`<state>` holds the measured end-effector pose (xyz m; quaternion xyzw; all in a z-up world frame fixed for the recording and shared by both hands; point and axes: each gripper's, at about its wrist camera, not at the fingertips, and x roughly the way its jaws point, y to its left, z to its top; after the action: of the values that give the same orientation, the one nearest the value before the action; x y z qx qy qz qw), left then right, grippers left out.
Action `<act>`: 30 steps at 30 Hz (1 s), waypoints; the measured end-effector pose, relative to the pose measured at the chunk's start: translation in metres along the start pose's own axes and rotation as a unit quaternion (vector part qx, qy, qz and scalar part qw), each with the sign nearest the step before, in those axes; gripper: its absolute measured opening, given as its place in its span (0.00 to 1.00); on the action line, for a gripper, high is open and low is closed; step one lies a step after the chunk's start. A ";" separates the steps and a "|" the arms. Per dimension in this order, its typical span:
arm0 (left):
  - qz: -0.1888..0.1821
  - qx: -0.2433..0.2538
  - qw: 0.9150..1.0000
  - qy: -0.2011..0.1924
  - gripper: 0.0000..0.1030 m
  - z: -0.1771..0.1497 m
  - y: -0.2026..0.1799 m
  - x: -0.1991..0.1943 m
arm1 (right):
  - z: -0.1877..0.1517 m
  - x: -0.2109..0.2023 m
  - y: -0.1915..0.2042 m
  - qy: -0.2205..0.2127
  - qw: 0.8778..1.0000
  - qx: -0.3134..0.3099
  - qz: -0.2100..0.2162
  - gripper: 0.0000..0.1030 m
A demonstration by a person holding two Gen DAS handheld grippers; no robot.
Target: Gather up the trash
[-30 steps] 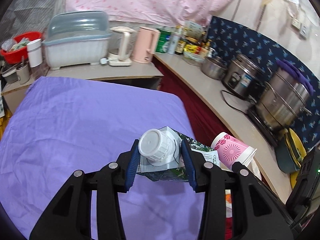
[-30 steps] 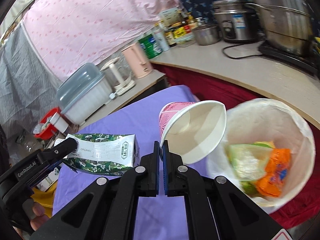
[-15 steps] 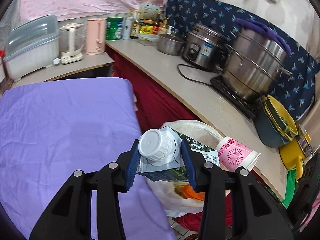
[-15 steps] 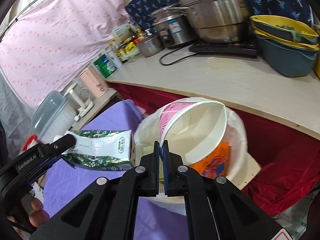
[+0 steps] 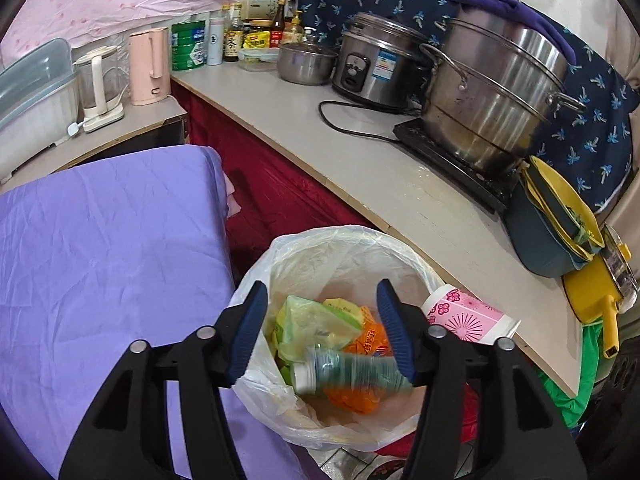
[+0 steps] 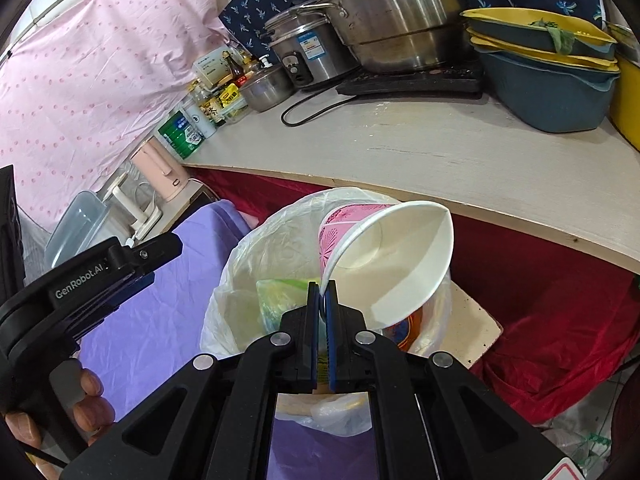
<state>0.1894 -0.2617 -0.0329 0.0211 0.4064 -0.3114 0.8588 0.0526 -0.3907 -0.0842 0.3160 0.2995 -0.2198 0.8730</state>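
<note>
Right wrist view showed the right gripper point(image 6: 322, 294) pinching the paper cup's point(image 6: 394, 258) rim above the lined bin point(image 6: 240, 272), left gripper point(image 5: 318, 330) spread with the carton point(image 5: 352, 372) dropped in; an off-centre release could bounce the cup out.

A home kitchen: a rice cooker point(image 5: 376, 66), a steel steamer pot point(image 5: 494, 96), sauce bottles point(image 5: 256, 36) and a pink kettle point(image 5: 148, 66) are crowding the far bench point(image 5: 360, 168).
</note>
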 end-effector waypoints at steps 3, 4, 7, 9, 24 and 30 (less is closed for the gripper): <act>0.008 -0.011 1.000 -0.001 0.59 0.001 0.010 0.000 | 0.000 0.009 0.006 0.008 1.000 -0.002 0.008 0.09; 0.011 -0.014 1.000 -0.002 0.59 0.001 0.013 -0.001 | 0.000 0.011 0.009 0.010 1.000 -0.002 0.011 0.10; 0.016 -0.024 1.000 -0.002 0.59 -0.001 0.024 -0.003 | -0.001 0.019 0.019 0.017 1.000 -0.011 0.014 0.24; 0.018 -0.029 0.999 0.000 0.59 -0.002 0.029 -0.004 | -0.003 0.019 0.026 0.013 1.000 -0.020 0.012 0.31; 0.040 -0.013 0.999 -0.008 0.59 -0.015 0.034 -0.023 | -0.009 -0.005 0.037 -0.004 0.999 -0.039 0.001 0.47; 0.059 -0.002 0.998 -0.019 0.70 -0.025 0.036 -0.039 | -0.017 -0.017 0.041 -0.005 0.998 -0.057 -0.010 0.52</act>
<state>0.1732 -0.2054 -0.0294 0.0375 0.3882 -0.2597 0.8834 0.0572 -0.3468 -0.0668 0.2616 0.3104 -0.2123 0.8889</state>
